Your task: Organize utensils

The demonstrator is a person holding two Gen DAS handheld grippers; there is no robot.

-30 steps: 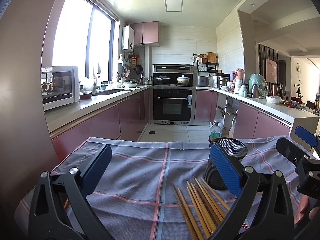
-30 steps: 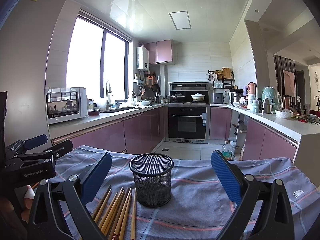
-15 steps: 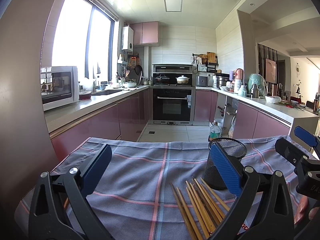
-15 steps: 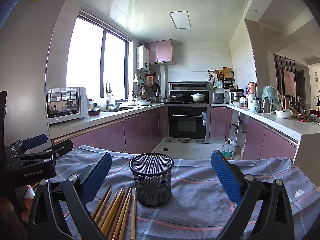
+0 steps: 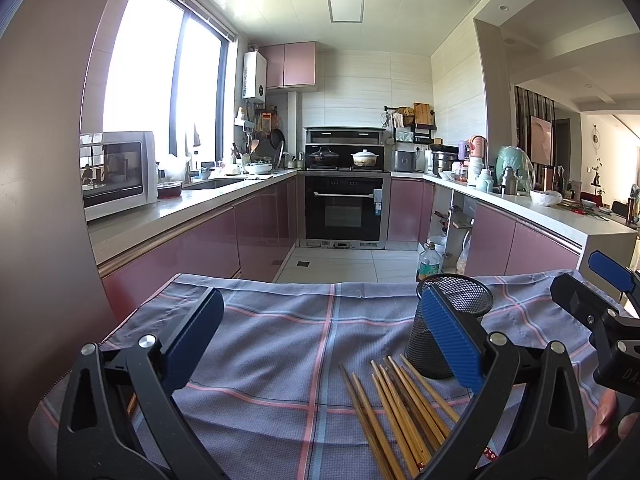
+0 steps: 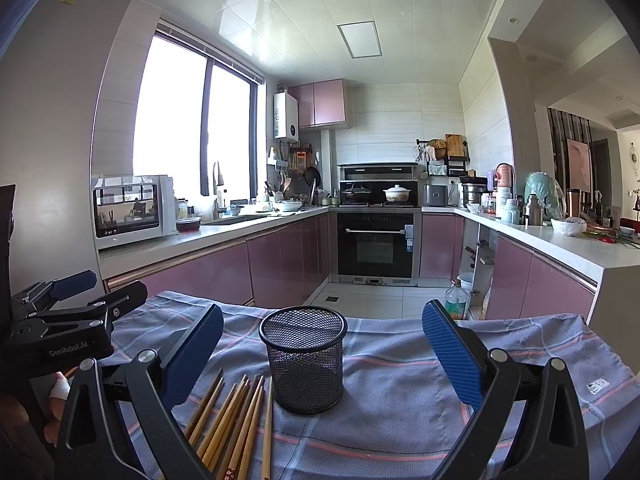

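Kitchen beyond: pink cabinets, a black oven (image 6: pixel 376 246) at the far wall, a white microwave (image 6: pixel 130 210) on the left counter.

Nearer, a table under a grey-blue plaid cloth (image 5: pixel 280 344) with pink and pale blue lines, wrinkled along its far edge.

Above the cloth, left gripper (image 5: pixel 320 344) wide open, blue pads far apart, nothing between them. Seen in the right view as well (image 6: pixel 80 292), off to the left side, with part of a hand below it.

Right gripper (image 6: pixel 320 352) equally wide open and empty, hovering over the cloth with the cup and chopsticks between its fingers in view. In the left view (image 5: pixel 592 284), at the right edge.

Black wire-mesh cup (image 6: pixel 302 358), round, upright, empty as far as can be seen, standing on the cloth near the middle of the table. In the left view (image 5: pixel 460 304), partly behind the right-hand blue pad.

Chopsticks (image 6: pixel 236 420), wooden, a loose bundle of light yellow-brown and darker brown sticks, lying flat on the cloth just beside the cup, on its left and toward the cameras. Tips fanned slightly toward the cup; nearest ones close to its base, contact not clear. In the left view (image 5: pixel 400 412), the same bundle slanting toward the lower edge, some butt ends showing small red decoration.
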